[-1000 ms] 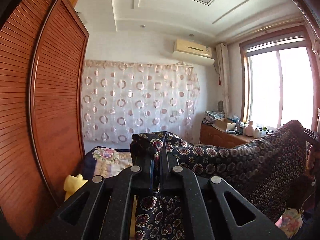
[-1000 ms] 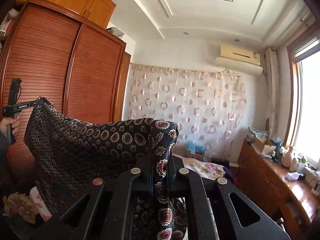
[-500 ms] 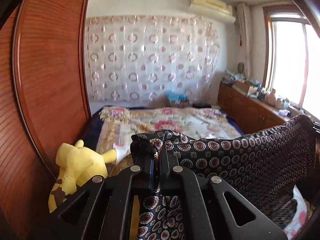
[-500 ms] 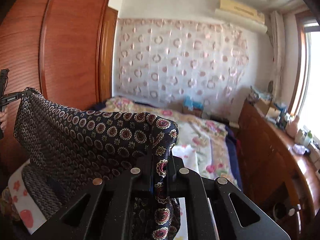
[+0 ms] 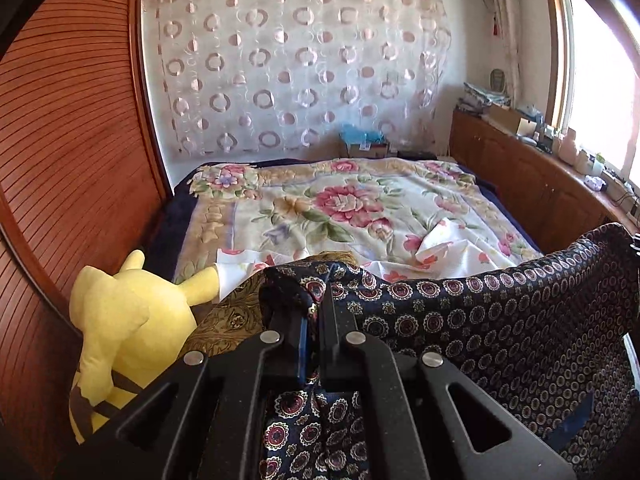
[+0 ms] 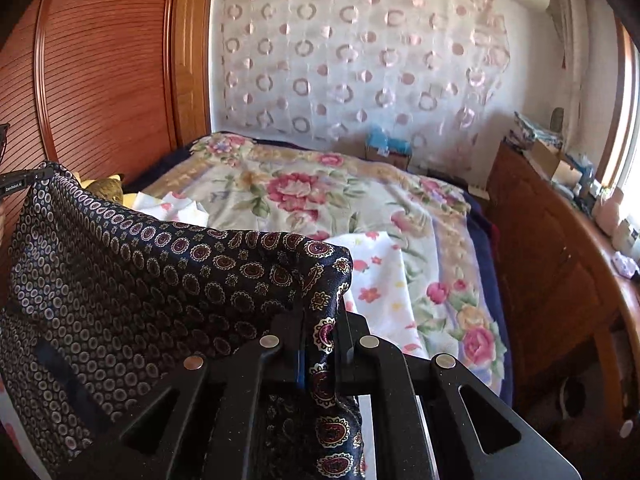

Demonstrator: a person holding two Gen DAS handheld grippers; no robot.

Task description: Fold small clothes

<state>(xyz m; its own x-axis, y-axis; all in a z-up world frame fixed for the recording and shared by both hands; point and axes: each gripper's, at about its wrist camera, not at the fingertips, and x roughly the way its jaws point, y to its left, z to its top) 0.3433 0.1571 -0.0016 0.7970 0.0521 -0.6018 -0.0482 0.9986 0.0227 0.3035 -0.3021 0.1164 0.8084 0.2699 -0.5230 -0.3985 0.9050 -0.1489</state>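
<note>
The dark patterned cloth (image 5: pixel 500 320) hangs stretched in the air above the bed (image 5: pixel 340 208), one corner in each claw. The left claw (image 5: pixel 314 312) is clamped on its corner, and the right claw (image 6: pixel 320 320) likewise.

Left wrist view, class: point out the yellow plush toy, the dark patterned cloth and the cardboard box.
Plush toy (image 5: pixel 128 320), left wrist view, on its back.
Cloth (image 5: pixel 500 312), left wrist view, on the stretched span right of the gripper.
Box (image 5: pixel 366 148), left wrist view, on its front face beyond the bed.
</note>
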